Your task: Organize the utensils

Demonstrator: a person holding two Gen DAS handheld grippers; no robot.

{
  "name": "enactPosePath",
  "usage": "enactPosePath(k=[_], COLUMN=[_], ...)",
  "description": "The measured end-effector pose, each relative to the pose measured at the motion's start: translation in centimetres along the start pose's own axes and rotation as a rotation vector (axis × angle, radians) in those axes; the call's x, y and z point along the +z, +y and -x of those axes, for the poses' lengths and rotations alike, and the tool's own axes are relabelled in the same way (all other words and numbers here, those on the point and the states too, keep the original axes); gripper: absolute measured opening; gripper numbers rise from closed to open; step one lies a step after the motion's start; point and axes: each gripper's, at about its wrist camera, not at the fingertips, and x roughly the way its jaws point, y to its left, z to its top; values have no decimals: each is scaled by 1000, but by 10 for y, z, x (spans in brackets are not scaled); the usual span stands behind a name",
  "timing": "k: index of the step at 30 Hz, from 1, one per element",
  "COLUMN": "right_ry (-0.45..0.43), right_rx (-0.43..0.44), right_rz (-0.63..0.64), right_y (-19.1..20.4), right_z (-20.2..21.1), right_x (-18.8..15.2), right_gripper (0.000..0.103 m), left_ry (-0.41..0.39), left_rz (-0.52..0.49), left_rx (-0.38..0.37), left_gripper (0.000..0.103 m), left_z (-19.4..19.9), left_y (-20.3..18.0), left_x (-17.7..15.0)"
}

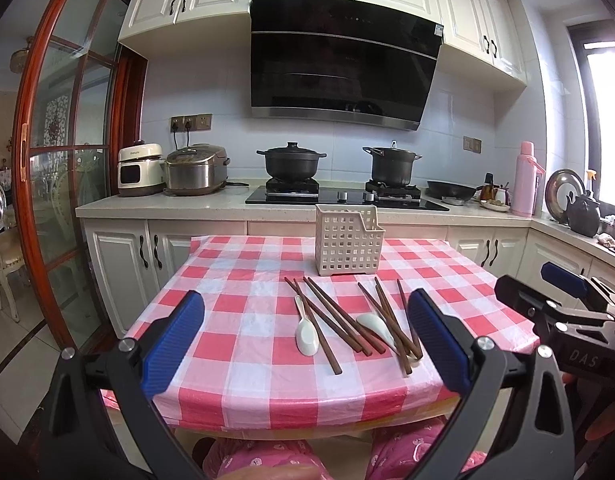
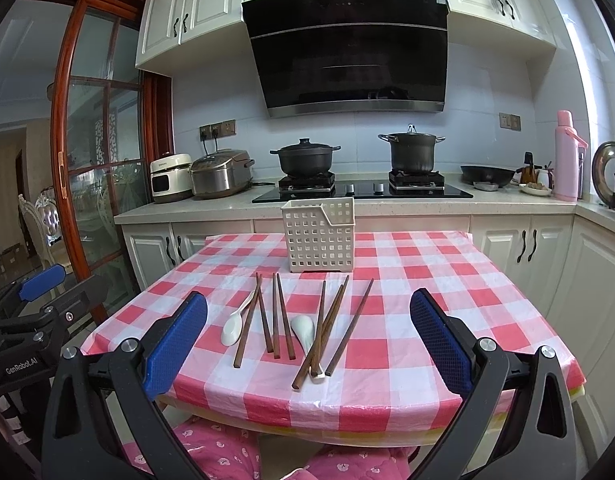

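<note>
Several dark brown chopsticks (image 1: 331, 320) (image 2: 275, 320) and two white ceramic spoons lie loose on the red-and-white checked table (image 1: 235, 264) (image 2: 427, 280). One spoon (image 1: 306, 336) (image 2: 232, 328) is on the left. The other spoon (image 1: 373, 324) (image 2: 303, 326) lies partly under chopsticks. A white lattice utensil basket (image 1: 347, 240) (image 2: 318, 236) stands upright behind them. My left gripper (image 1: 307, 344) is open and empty, held above the table's near edge. My right gripper (image 2: 307, 340) is open and empty too; it shows at the right of the left wrist view (image 1: 563, 300).
Behind the table runs a kitchen counter (image 1: 147, 204) with a stove, two black pots (image 1: 291, 162) (image 1: 391, 164), a rice cooker (image 1: 195, 172) and a pink thermos (image 1: 525, 180). A wood-framed glass door (image 1: 67, 160) stands at left. The person's pink-clad knees (image 2: 227, 452) are under the near edge.
</note>
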Motion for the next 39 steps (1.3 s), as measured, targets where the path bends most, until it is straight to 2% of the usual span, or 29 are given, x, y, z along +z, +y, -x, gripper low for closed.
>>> enactPosePath(k=[39], right_ry=[-13], right_rx=[-5], right_rz=[-3], right_y=[-1], right_z=[1], right_x=[1], right_gripper=[96], left_ry=[0], left_rz=[0], left_rx=[1], left_gripper=[99], left_z=[0], left_y=[0], left_x=[1])
